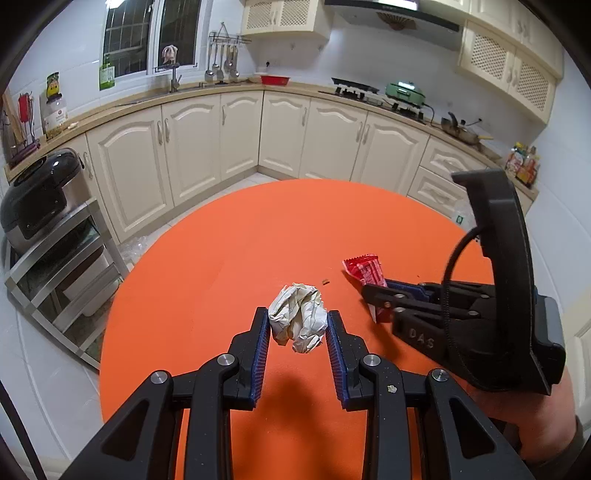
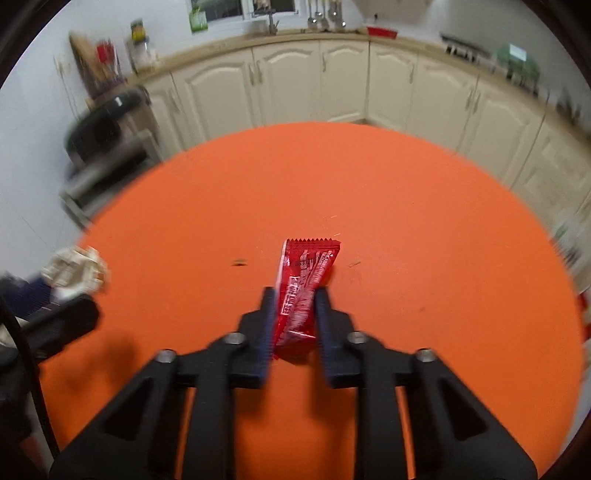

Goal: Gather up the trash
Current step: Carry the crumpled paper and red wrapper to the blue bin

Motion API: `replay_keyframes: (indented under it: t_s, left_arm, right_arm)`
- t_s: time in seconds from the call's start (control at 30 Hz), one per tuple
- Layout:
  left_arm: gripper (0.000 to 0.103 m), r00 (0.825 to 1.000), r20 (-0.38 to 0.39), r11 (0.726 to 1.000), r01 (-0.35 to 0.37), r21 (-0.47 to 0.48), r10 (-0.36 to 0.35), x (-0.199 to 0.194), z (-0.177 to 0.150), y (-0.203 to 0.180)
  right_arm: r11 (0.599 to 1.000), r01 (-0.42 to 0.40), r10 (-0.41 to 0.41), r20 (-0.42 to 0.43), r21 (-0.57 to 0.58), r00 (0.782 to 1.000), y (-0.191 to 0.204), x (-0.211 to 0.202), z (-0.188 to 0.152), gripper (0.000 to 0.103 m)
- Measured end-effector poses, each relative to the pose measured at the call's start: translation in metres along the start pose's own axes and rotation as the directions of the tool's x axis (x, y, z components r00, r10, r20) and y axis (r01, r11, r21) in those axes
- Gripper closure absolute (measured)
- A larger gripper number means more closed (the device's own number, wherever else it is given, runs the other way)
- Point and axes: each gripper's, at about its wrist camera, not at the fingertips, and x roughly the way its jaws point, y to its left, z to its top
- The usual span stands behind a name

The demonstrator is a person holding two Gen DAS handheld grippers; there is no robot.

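Home kitchen. Cream cabinets (image 1: 236,136) wrapping around behind orange surface (image 1: 229,258), beige countertop running along top. Faucet (image 1: 173,79) standing below window (image 1: 151,33), left of cabinets' corner; ladles and utensils (image 1: 221,62) hanging on wall rack beside it. Gas hob (image 1: 354,88) and green electric pot (image 1: 404,90) sitting right of corner, range hood (image 1: 391,13) hanging above. Black cooker (image 1: 37,195) resting on metal rack, far left.

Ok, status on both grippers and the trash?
Left gripper on crumpled white paper ball. Right gripper on red snack wrapper. Nothing in the way.
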Motion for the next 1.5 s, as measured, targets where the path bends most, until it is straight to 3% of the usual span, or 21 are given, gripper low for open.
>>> replay_keyframes:
  t_s: [0.4, 0.63, 0.87, 1.03, 1.27, 1.5]
  left_arm:
    - [0.076, 0.999, 0.038, 0.999, 0.020, 0.045, -0.021, -0.034, -0.013, -0.031]
    - [0.077, 0.994, 0.080, 0.991, 0.069, 0.114, -0.078, -0.060, -0.021, -0.076]
    - [0.077, 0.980, 0.111, 0.969, 0.141, 0.201, -0.166, -0.080, -0.032, -0.128]
    - [0.077, 0.966, 0.115, 0.945, 0.197, 0.260, -0.233, -0.090, -0.039, -0.163]
    - [0.077, 0.943, 0.070, 0.891, 0.281, 0.356, -0.326, -0.081, -0.041, -0.221]
    - [0.077, 0.919, -0.068, 0.806, 0.374, 0.458, -0.388, -0.043, -0.052, -0.297]
  right_arm:
    - [0.995, -0.056, 0.049, 0.078, 0.084, 0.996, -0.019, -0.049, -0.035, 0.091]
    - [0.985, -0.078, 0.046, 0.203, 0.153, 0.978, -0.048, -0.123, -0.062, 0.091]
    - [0.974, -0.049, -0.023, 0.313, 0.221, 0.949, -0.083, -0.199, -0.091, 0.091]
    - [0.962, -0.035, -0.073, 0.378, 0.271, 0.923, -0.107, -0.249, -0.112, 0.091]
    - [0.926, 0.004, -0.178, 0.424, 0.379, 0.888, -0.156, -0.299, -0.152, 0.091]
    - [0.837, 0.026, -0.264, 0.360, 0.547, 0.895, -0.240, -0.302, -0.213, 0.091]
